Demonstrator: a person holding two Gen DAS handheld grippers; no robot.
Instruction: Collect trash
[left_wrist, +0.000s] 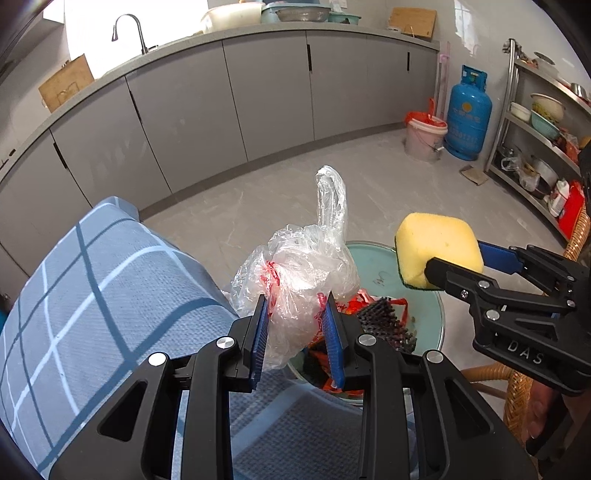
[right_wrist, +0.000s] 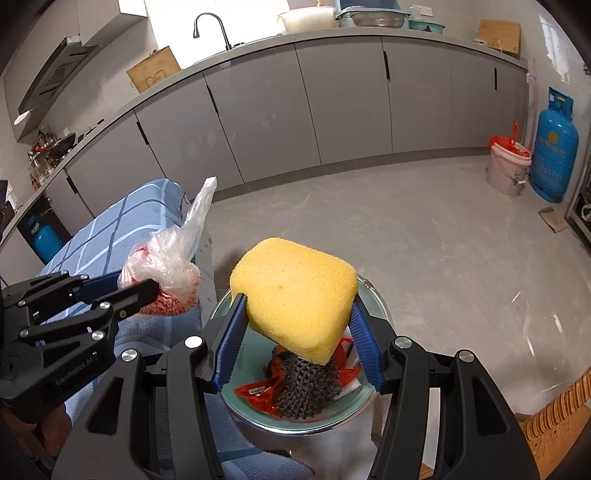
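Two pairs of tongs, both loaded, both over a round teal bin (right_wrist: 364, 397) on the pale marbled floor (right_wrist: 424, 240). Left tongs (left_wrist: 297, 338): ribbed blue pads closed on a crumpled clear plastic bag (left_wrist: 301, 266), thin and glossy, red print showing through the folds, one twisted tail standing upright. Right tongs (right_wrist: 295, 347): same ribbed blue pads, gripping a thick yellow sponge (right_wrist: 295, 295) by its sides; rounded block, fine open-pored surface, tilted with one corner dipping toward the bin. Left view shows a dark green scouring layer on the sponge's underside. Bin holds a dark mesh scourer (right_wrist: 306, 387), coarse and knobbly, plus crinkled red wrappers (right_wrist: 258, 393) around it; the bag in the left tongs hangs at the bin's near-left edge, the sponge directly above the scourer, not touching it as far as can be told. Beside the bin, blue checked cloth (left_wrist: 92, 280) with a woven, waffle-like texture. Woven rattan chair (right_wrist: 554, 417) at lower right. Smooth grey cabinet fronts (right_wrist: 332, 103) curve behind.
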